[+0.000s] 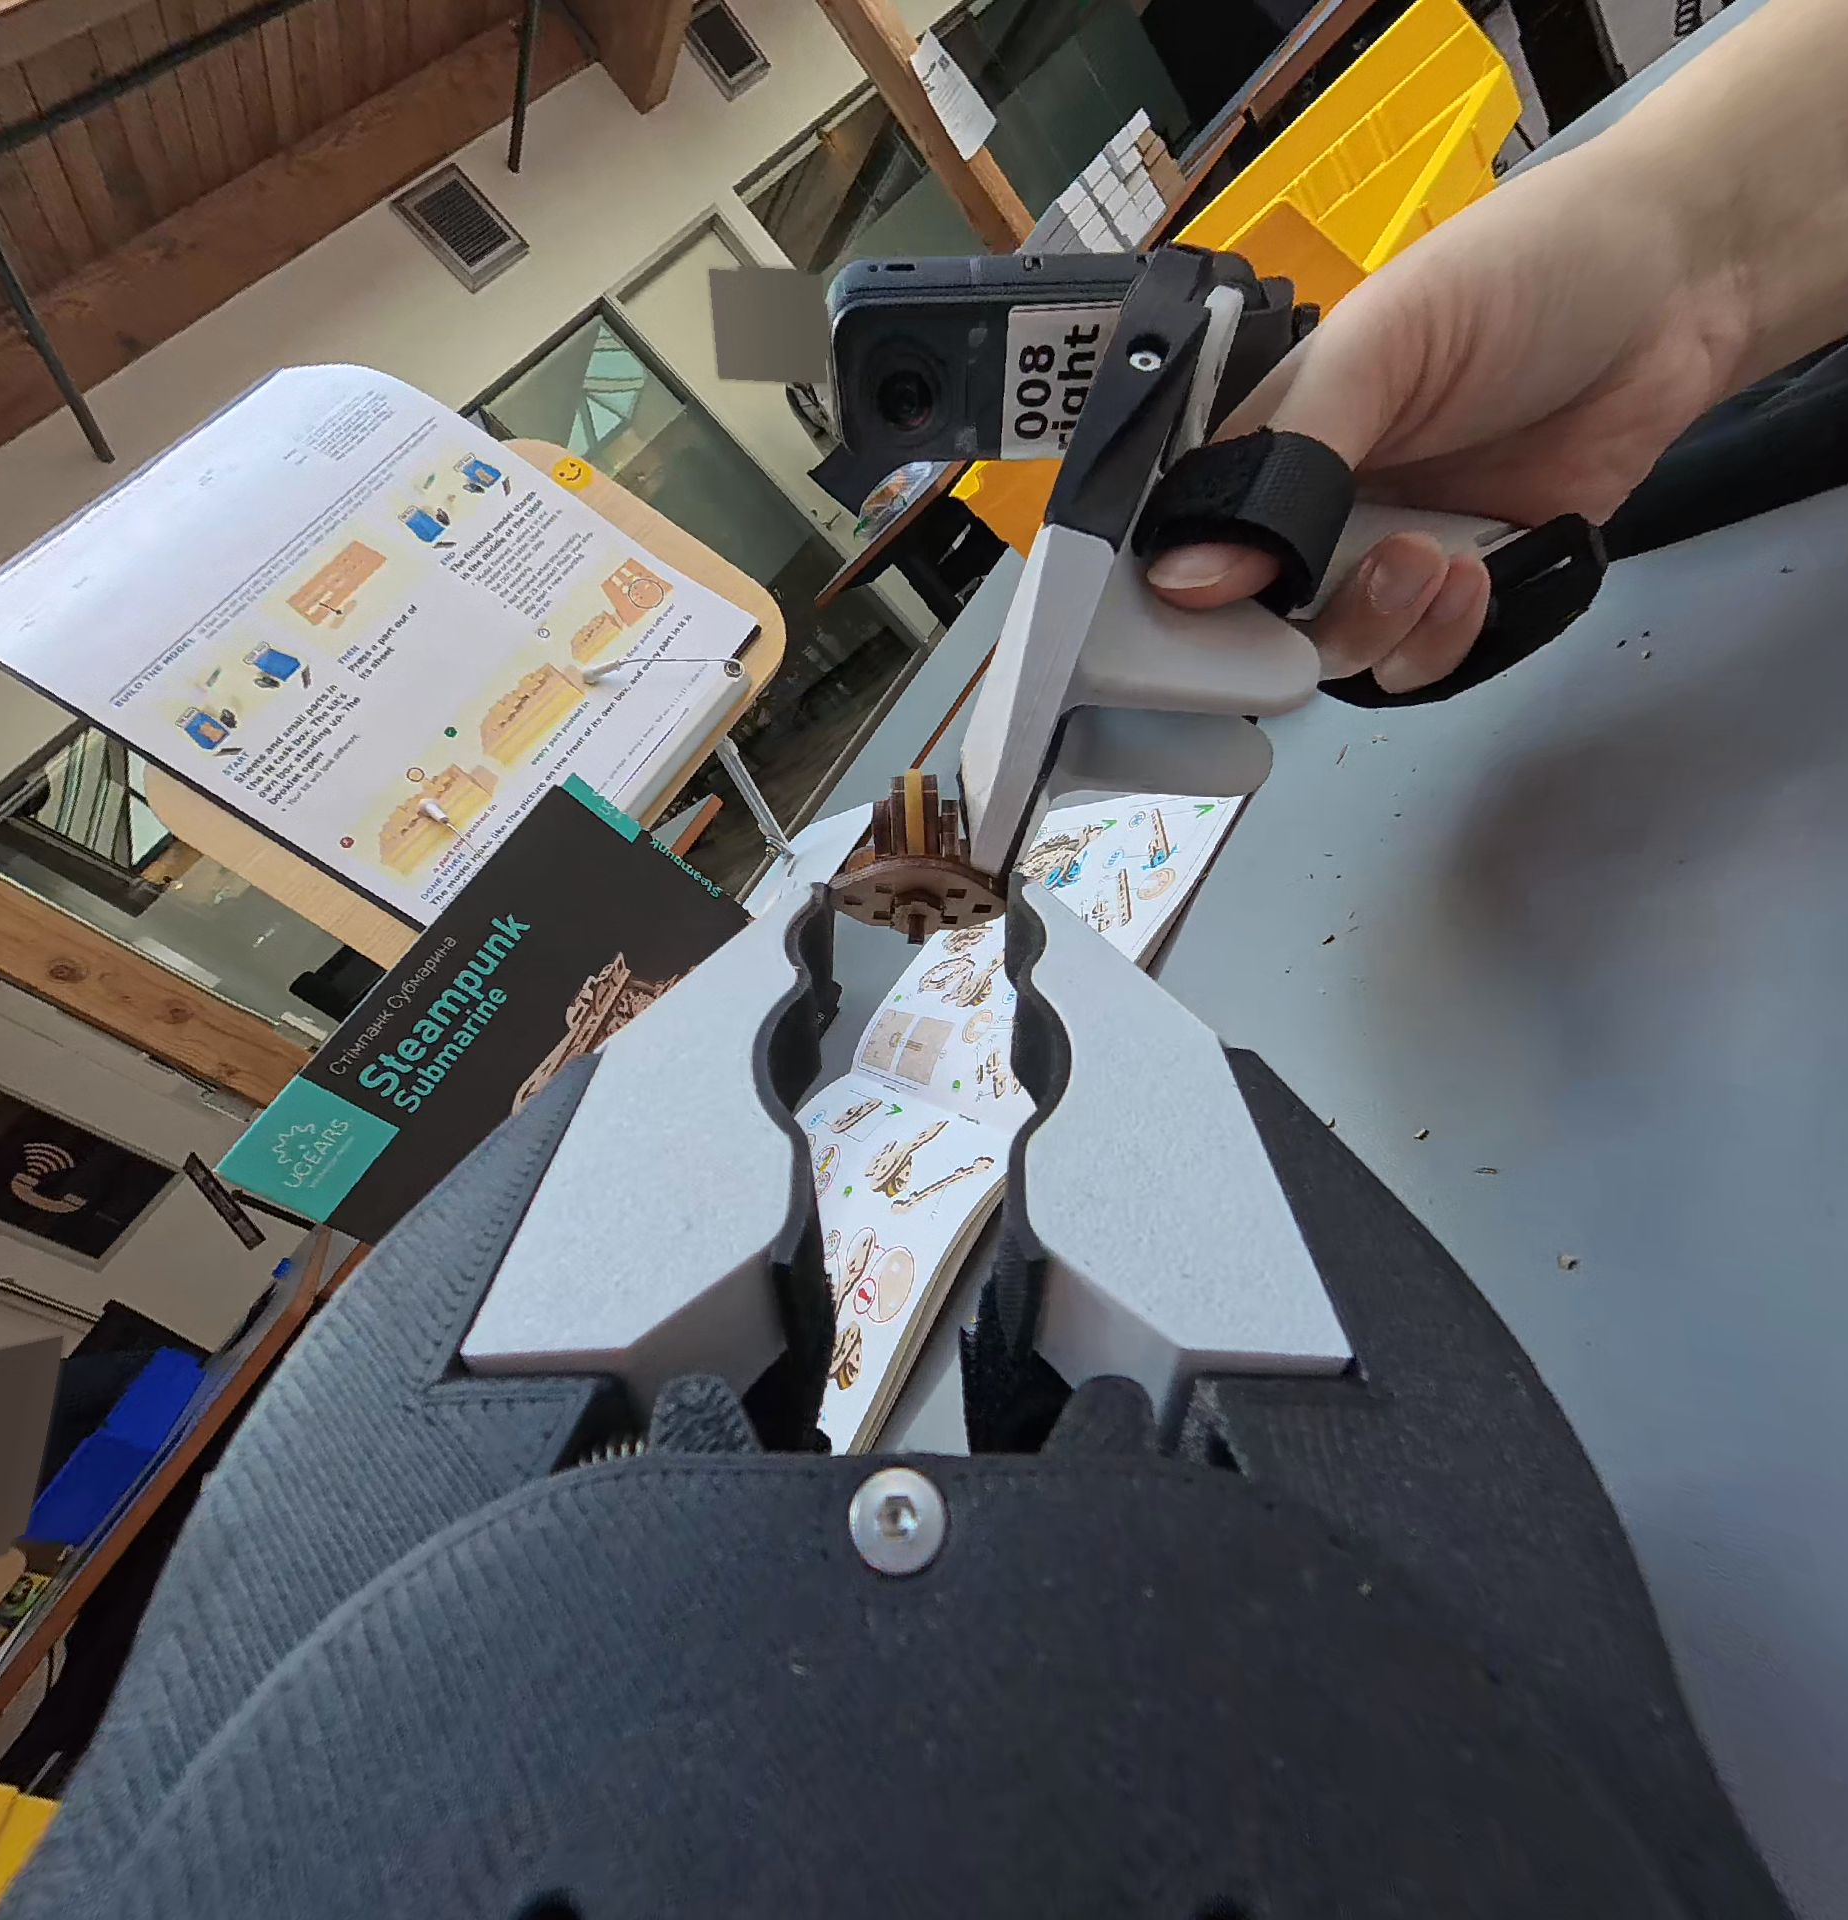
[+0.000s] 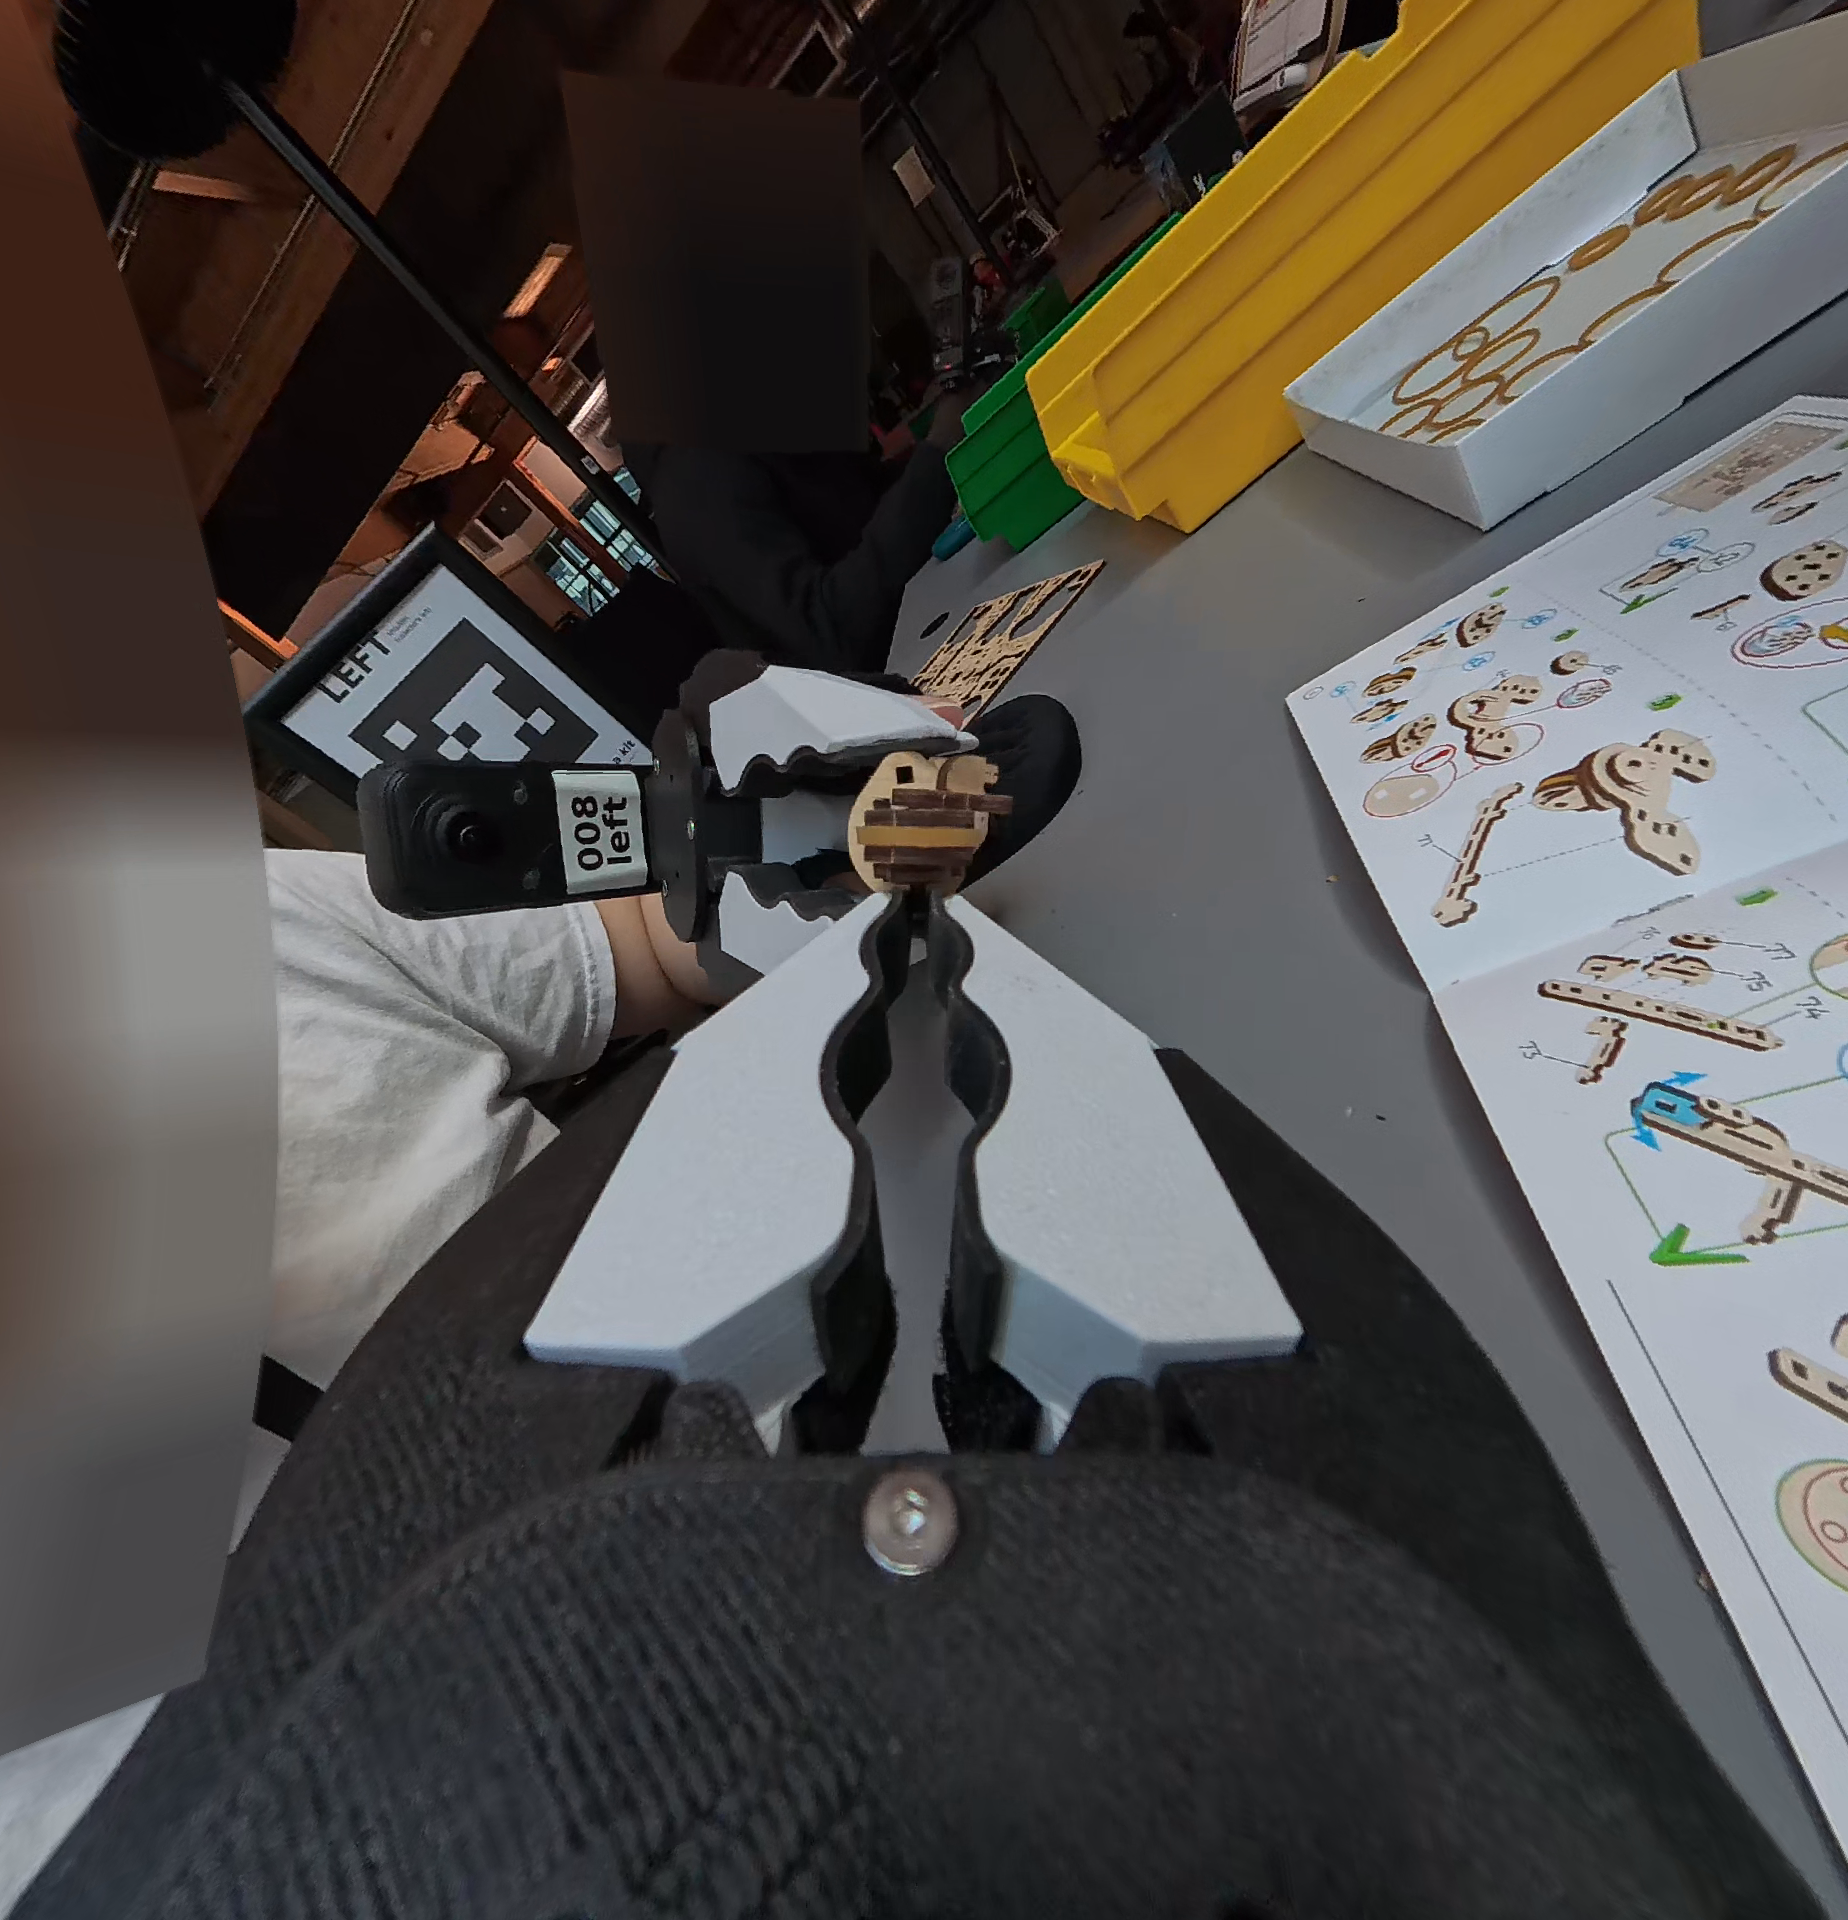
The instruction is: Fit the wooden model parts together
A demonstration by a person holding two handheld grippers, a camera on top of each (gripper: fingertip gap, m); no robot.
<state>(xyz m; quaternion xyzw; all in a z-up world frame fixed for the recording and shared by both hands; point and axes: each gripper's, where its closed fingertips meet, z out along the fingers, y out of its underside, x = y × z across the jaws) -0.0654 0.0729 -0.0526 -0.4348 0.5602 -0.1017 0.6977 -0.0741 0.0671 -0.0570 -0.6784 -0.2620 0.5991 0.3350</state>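
Note:
A small wooden assembly (image 1: 904,883), a round slotted disc with a stack of notched plates and a pale rubber band on top, is held in the air above the grey table (image 1: 1574,1039). My left gripper (image 1: 920,899) is shut on the disc, one tip on each side. My right gripper (image 1: 993,857) comes down from the upper right and pinches the disc's edge. In the right wrist view, my right gripper (image 2: 907,909) is nearly closed on the lower edge of the assembly (image 2: 925,821). The left gripper (image 2: 878,821) holds it from the left.
An open instruction booklet (image 1: 930,1143) lies on the table under the grippers and also shows in the right wrist view (image 2: 1626,831). A black and teal kit box (image 1: 463,1049) and an instruction sheet on a stand (image 1: 380,623) are to the left. Yellow bins (image 2: 1263,343), a white tray of wooden sheets (image 2: 1522,436) and a loose wooden sheet (image 2: 1003,623) lie farther back. A person sits across. My left and right fingertips are right by each other.

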